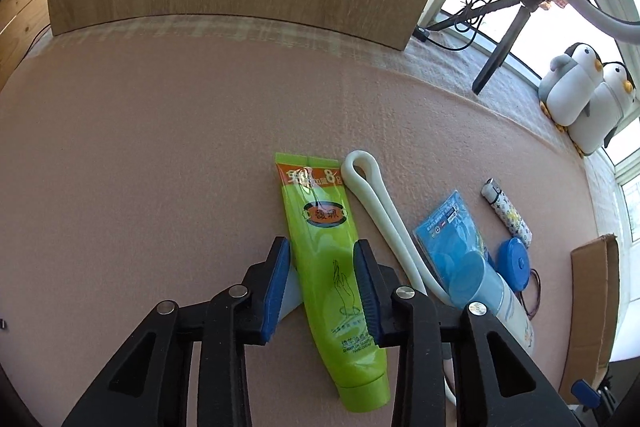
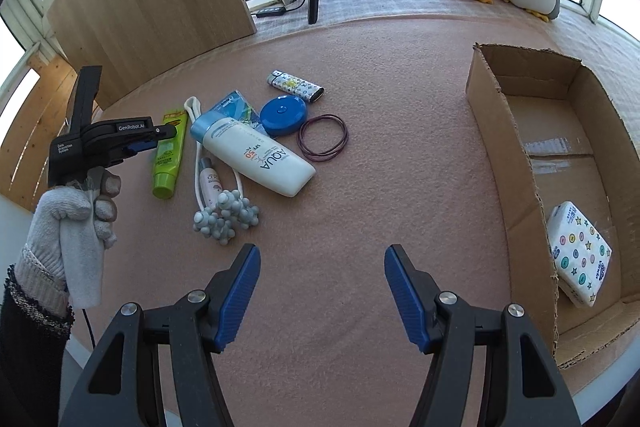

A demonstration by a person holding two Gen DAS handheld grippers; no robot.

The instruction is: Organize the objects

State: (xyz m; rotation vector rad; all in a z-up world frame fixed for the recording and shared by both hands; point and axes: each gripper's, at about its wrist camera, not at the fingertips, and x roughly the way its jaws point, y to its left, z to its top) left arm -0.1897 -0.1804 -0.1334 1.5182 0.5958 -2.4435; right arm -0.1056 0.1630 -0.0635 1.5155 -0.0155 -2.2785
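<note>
On pink felt, left gripper (image 1: 322,283) jaws straddling green tube (image 1: 328,247) (not clamped) — right gripper (image 2: 322,291) jaws apart, cardboard box (image 2: 516,147) nearby.

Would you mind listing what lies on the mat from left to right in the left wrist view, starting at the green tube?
green tube → white loop → blue packet → blue disc → cardboard box

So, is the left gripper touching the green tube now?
Cannot tell. In the left wrist view the left gripper straddles the green tube, the right pad at its edge and a gap by the left pad; the right wrist view hides contact.
</note>
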